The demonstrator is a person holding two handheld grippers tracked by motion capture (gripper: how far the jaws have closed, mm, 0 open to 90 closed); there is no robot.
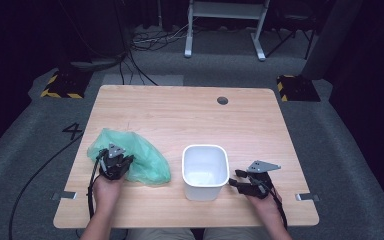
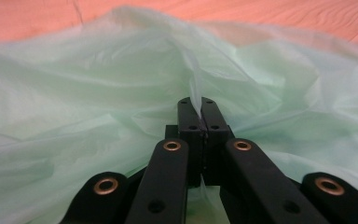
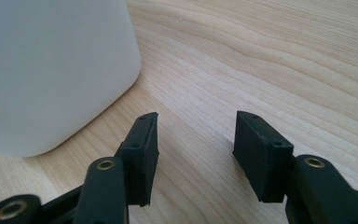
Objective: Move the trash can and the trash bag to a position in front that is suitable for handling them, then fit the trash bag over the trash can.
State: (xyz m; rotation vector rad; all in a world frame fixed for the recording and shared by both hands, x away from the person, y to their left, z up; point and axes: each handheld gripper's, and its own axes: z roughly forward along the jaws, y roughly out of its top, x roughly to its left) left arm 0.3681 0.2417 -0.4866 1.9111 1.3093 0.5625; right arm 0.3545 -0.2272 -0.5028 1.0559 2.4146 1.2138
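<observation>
A crumpled pale green plastic bag lies on the left half of the wooden table. My left gripper sits on the bag's near side, and in the left gripper view the bag spreads wide while the left gripper has its jaws pressed together on a thin fold of the film. A white square bin stands near the front middle. My right gripper rests on the table just right of it, open, nothing between its jaws; the right gripper points past the bin's rounded wall.
A round cable hole sits near the table's far edge. Bare wood stretches behind the bag and the bin. On the grey floor beyond lie cables, a white frame's legs and yellow-black striped bases.
</observation>
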